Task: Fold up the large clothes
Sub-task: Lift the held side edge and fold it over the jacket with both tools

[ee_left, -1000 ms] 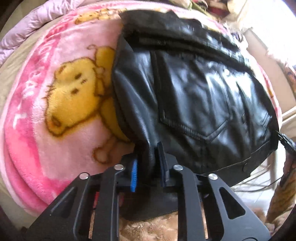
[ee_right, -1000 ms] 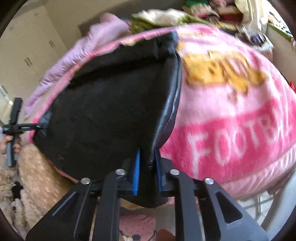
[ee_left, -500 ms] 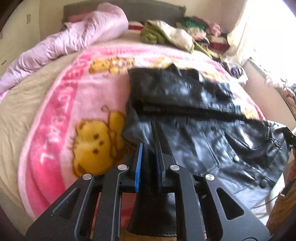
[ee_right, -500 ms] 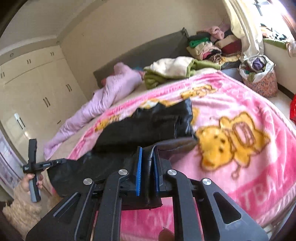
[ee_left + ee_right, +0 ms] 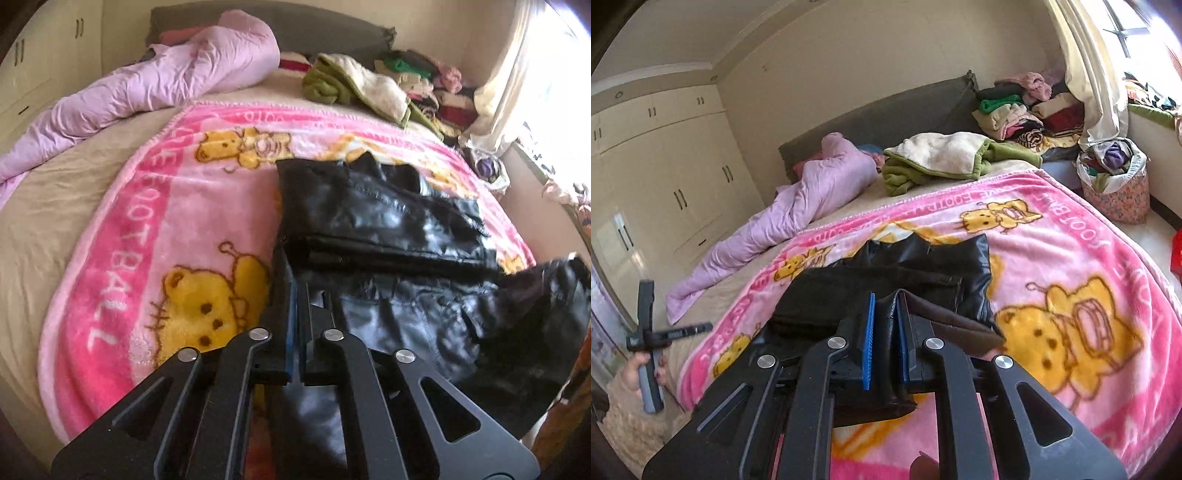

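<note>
A black leather jacket (image 5: 369,221) lies on a pink bear-print blanket (image 5: 147,221), its top part folded into a band. My left gripper (image 5: 295,280) is at the jacket's near left edge. Its pads are almost together on a thin bit of hem, and leather hangs below them. My right gripper (image 5: 886,299) is shut on a thick fold of the jacket (image 5: 923,258), with brown lining showing, held up above the blanket (image 5: 1071,258). In the right wrist view a hand (image 5: 635,369) holds the left gripper (image 5: 709,325) at the far left.
A lilac duvet (image 5: 166,81) and a green and cream throw (image 5: 354,85) lie toward the grey headboard. Folded clothes (image 5: 1034,107) are stacked in the corner by the curtain. A floral basket (image 5: 1115,192) stands on the floor to the right of the bed. Wardrobes (image 5: 665,184) line the left wall.
Both grippers have risen and tipped up, lifting the jacket's near hem off the bed edge. The left pads stand closer together than a second ago. The headboard has come into both views.
</note>
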The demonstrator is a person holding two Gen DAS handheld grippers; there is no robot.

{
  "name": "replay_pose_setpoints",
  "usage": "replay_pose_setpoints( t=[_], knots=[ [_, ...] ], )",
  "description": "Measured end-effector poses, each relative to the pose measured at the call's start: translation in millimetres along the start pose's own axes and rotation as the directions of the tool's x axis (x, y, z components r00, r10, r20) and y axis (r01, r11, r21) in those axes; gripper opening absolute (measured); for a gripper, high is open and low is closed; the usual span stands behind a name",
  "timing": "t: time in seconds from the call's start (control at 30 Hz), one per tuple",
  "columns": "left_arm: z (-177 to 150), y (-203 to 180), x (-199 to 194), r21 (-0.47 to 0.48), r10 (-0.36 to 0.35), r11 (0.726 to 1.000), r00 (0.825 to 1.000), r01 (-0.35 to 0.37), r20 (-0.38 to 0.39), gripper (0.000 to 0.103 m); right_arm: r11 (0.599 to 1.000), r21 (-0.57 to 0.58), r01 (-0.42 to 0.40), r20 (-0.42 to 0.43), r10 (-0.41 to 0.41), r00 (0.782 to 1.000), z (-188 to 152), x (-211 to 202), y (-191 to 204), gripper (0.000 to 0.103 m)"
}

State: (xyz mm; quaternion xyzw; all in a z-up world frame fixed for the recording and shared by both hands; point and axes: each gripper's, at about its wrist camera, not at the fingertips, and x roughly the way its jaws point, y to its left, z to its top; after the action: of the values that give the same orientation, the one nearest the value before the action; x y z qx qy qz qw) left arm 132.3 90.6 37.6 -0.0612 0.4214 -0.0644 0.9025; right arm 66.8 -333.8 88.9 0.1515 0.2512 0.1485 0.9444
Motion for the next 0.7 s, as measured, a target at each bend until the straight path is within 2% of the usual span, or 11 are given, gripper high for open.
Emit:
replay_pose_setpoints(
  t=[0.07,0.1,0.23,0.27,0.37,0.43,0.47,0.6,0.7],
  knots=[
    [-6.6,3.6,4.8,0.009,-0.019,1.000,0.999,0.020,-0.050,0.043,1.000,0.012,0.007,0.009,-0.008,1.000,7.6,5.9,-3.5,0.010],
    [-9.3,4.0,5.6,0.018,-0.021,1.000,0.998,0.023,-0.063,0.048,1.000,0.019,0.016,0.014,-0.016,1.000,11.8,8.6,-5.3,0.010],
    [-25.1,12.7,5.0,0.042,-0.049,0.998,0.987,0.056,-0.152,0.056,0.998,0.048,0.033,0.027,-0.034,0.999,23.8,18.6,-13.3,0.010],
    [-27.8,14.9,3.4,0.037,-0.058,0.997,0.985,0.065,-0.163,0.063,0.998,0.056,0.037,0.031,-0.038,0.999,26.0,20.6,-15.1,0.010],
    [-34.5,23.5,-3.3,-0.009,-0.106,0.994,0.978,0.107,-0.181,0.072,0.995,0.082,0.050,0.051,-0.054,0.997,31.5,26.9,-21.9,0.010],
    [-37.5,31.3,-3.9,-0.087,-0.183,0.982,0.963,0.168,-0.196,0.073,0.994,0.098,0.054,0.058,-0.060,0.997,35.1,33.5,-25.7,0.010],
    [-39.0,34.0,-1.7,-0.130,-0.226,0.971,0.952,0.203,-0.205,0.078,0.993,0.101,0.057,0.058,-0.063,0.996,36.8,35.4,-27.3,0.010],
    [-45.0,30.7,14.3,-0.219,-0.316,0.939,0.920,0.267,-0.234,0.080,0.991,0.112,0.074,0.056,-0.081,0.995,46.6,51.6,-29.1,0.010],
    [-52.3,22.5,35.1,-0.301,-0.409,0.896,0.872,0.327,-0.270,0.080,0.989,0.119,0.087,0.049,-0.093,0.994,54.0,63.2,-31.7,0.010]
  ],
)
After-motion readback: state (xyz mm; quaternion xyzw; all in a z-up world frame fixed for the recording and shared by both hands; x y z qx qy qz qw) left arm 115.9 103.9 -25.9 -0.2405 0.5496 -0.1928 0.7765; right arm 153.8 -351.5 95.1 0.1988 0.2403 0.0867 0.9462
